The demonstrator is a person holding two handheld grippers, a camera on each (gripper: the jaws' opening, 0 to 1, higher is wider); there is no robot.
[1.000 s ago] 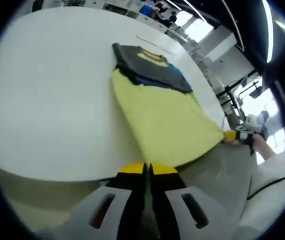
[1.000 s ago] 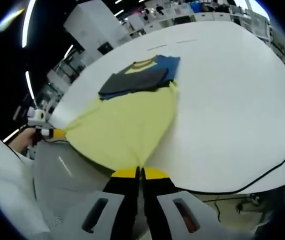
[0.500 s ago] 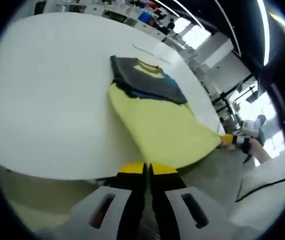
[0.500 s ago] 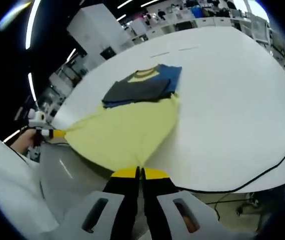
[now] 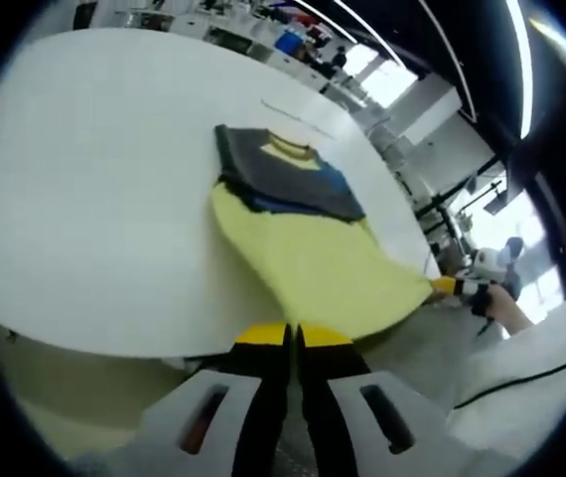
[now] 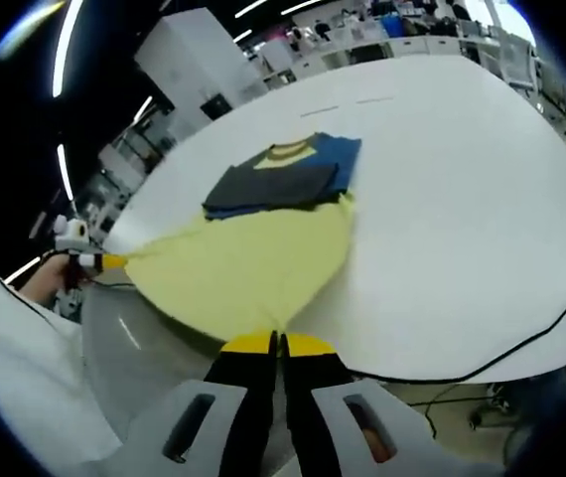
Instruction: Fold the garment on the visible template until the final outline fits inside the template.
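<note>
Left gripper view: white table [image 5: 84, 199] in a bright, ceiling-lit hall.

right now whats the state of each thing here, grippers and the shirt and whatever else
left gripper: shut on the yellow hem of the garment
right gripper: shut on the yellow hem of the garment
garment: sleeves folded in across the top, yellow body stretched out past the table edge, hem held taut between the grippers
table: white, garment's upper part lying flat on it
black cable: slack, trailing along the table edge
</note>
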